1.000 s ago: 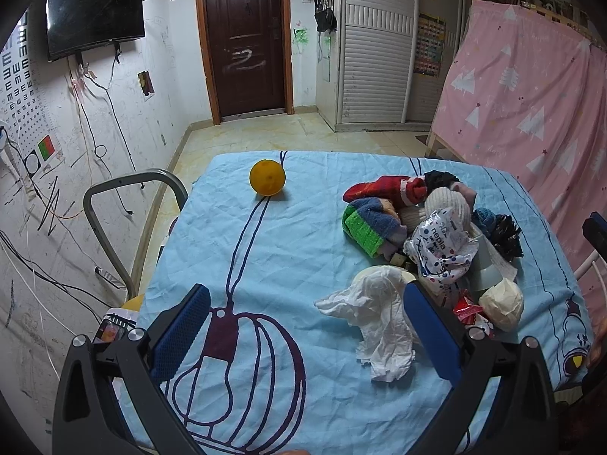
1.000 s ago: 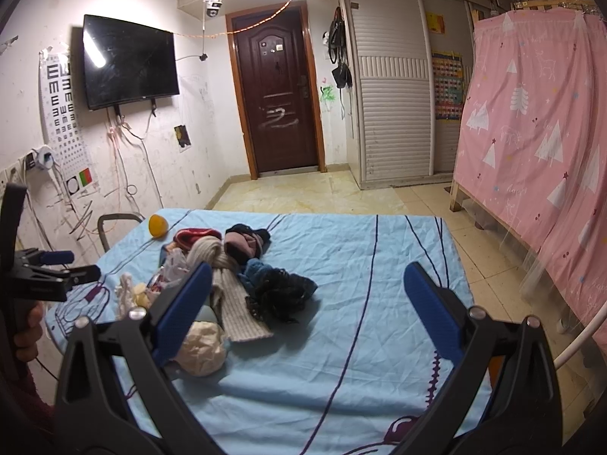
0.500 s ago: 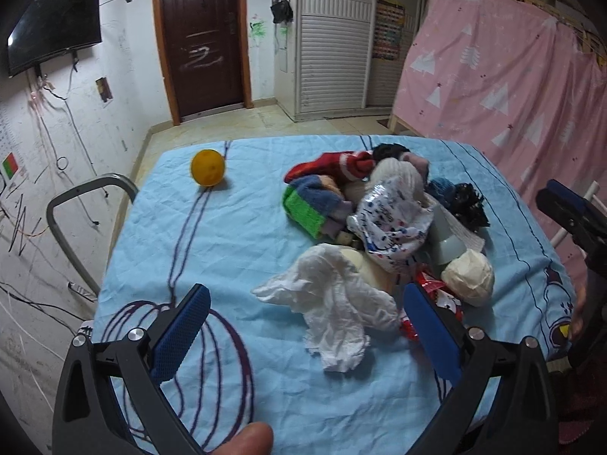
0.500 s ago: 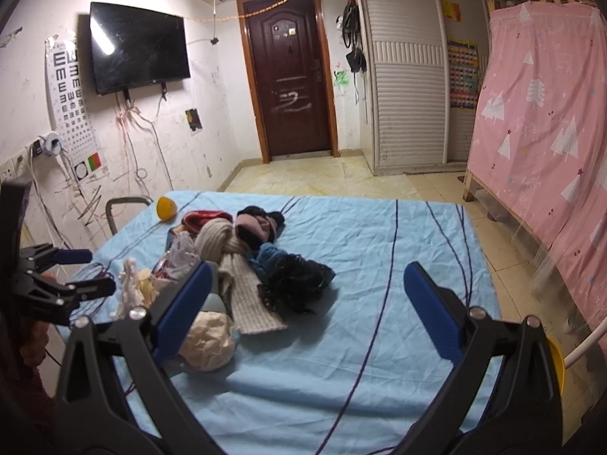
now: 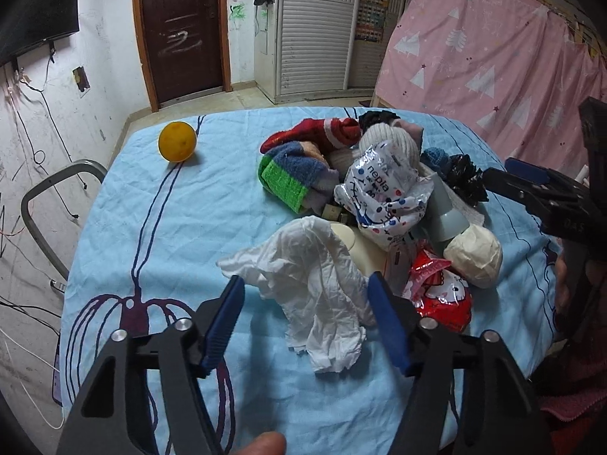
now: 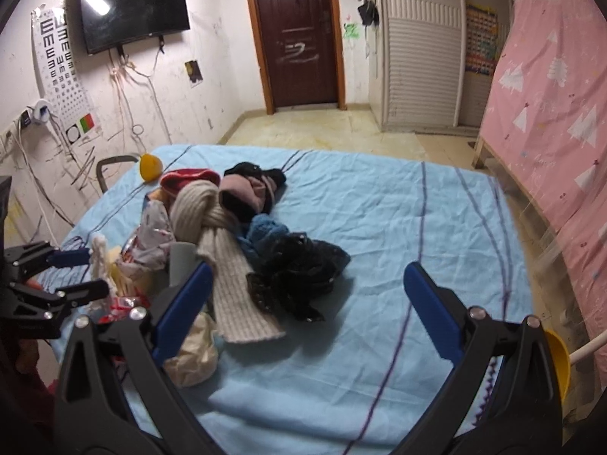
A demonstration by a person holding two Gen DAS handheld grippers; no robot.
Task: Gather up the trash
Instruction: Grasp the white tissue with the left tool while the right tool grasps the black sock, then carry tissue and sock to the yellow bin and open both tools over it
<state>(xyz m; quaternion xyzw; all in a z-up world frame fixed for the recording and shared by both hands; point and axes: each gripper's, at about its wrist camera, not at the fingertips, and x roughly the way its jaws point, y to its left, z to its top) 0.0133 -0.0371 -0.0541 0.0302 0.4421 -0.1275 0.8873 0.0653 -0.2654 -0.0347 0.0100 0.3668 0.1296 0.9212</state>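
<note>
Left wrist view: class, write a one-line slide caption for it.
Left tool closing around crumpled white tissue beside a pile of socks and wrappers on the blue sheet.

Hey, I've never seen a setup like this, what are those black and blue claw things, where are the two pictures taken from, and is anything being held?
Those are two hand-held grippers, one in each of a person's hands, each with a camera looking along its blue fingers. One picture looks from the left gripper, the other from the right gripper.

Both look down at a light blue bedsheet. On it lie an orange, a heap of socks and knitwear, and trash: a crumpled white tissue, a printed plastic wrapper and a red wrapper.

The left gripper's jaws have just been closing, with the tissue between them, but the pads do not press on it yet. The right gripper is open and holds nothing.
</note>
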